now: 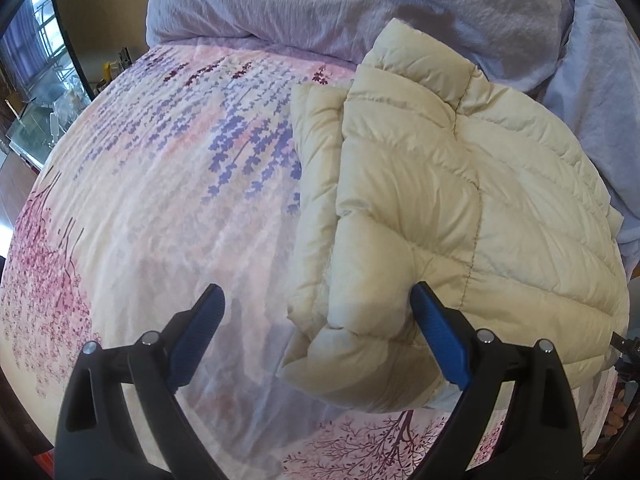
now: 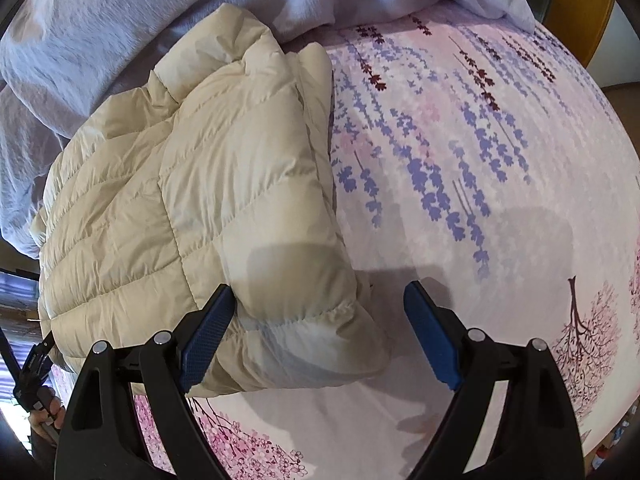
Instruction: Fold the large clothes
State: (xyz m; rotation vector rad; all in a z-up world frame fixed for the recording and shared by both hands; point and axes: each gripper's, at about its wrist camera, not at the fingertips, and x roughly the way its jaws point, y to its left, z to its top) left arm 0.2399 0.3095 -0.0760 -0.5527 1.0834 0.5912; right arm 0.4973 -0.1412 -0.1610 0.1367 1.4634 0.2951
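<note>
Left wrist view: the left tongs (image 1: 316, 300) are hanging spread wide over the floral bed sheet (image 1: 140, 200), gripping nothing. Open sheet is stretching away to the left, all the way to the bed's rounded edge. To the right, the cream puffer jacket (image 1: 440, 184) is lying folded on the bed, its near left corner sitting between the blue pads, the right pad (image 1: 438, 336) just beside the fabric. A lavender duvet (image 1: 340, 4) is bunching up along the far side, pressing against the jacket's collar end.

Right wrist view: the jacket (image 2: 192, 184) is filling the left half, quilted and puffy, layers stacked. The right tongs (image 2: 318, 300) are spread too, the left pad (image 2: 208, 332) touching the jacket's near corner. Rightward, bare sheet (image 2: 480, 160) is running to the bed edge.
</note>
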